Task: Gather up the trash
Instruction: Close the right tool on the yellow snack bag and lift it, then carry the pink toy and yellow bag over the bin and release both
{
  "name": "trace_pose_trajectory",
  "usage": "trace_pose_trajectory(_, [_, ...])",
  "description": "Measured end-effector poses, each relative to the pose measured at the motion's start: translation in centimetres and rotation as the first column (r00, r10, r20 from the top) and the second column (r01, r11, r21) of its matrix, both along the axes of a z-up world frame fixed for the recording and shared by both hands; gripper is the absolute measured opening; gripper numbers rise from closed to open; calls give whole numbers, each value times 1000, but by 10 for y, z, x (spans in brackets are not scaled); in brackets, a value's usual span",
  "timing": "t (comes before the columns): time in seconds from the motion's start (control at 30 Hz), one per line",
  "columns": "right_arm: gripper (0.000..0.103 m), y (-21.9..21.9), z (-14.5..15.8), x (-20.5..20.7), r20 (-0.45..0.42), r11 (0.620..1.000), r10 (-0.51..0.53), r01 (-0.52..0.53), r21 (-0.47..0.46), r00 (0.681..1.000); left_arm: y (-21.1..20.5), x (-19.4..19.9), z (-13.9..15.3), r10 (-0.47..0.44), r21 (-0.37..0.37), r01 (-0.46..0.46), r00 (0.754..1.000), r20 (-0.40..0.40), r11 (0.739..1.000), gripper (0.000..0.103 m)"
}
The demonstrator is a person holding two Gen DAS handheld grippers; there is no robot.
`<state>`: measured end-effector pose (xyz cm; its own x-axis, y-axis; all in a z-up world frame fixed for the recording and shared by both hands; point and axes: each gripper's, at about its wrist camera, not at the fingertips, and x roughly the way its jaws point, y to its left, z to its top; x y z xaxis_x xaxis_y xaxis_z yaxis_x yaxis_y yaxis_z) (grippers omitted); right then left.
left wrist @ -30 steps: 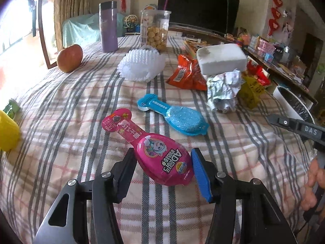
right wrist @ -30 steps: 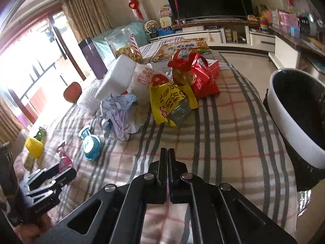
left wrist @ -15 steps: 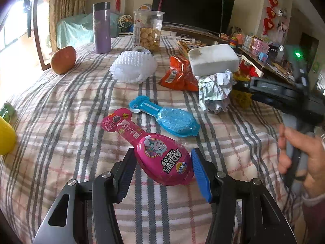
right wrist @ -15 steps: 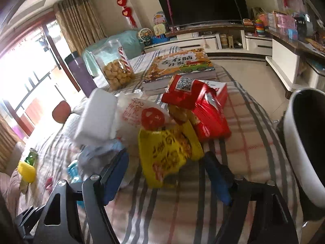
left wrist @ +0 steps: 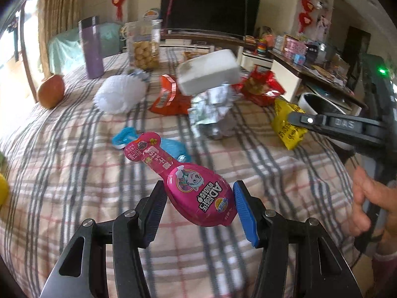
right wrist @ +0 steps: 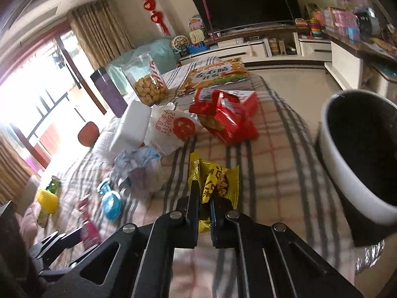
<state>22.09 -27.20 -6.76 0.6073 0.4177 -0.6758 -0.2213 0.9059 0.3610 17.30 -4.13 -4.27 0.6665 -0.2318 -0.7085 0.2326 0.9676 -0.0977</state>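
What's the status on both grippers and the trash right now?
Left gripper shut on pink candy pack, lifted off the blanket. Right gripper shut on yellow snack wrapper. White trash bin at right, open, path unblocked.

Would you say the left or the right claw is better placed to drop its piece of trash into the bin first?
Right, I'd judge. The right claw is shut on the yellow wrapper, and the bin stands just beside it. The left claw grips the pink pack farther from it.
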Motion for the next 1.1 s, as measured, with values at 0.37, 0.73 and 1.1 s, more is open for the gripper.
trace_pose_trajectory(0.37, [6, -45, 18, -43, 17, 999, -50, 50, 18, 999, -48, 4, 10, -109, 26, 109, 994, 15, 994, 53])
trace_pose_trajectory(0.73, [6, -94, 24, -59, 21, 991, -128, 127, 41, 992, -90, 13, 11, -188, 41, 187, 982, 16, 981, 53])
trace_pose_trajectory(1.1, [6, -129, 28, -64, 27, 982, -181, 179, 52, 983, -130, 24, 12, -249, 62, 247, 968, 30, 967, 53])
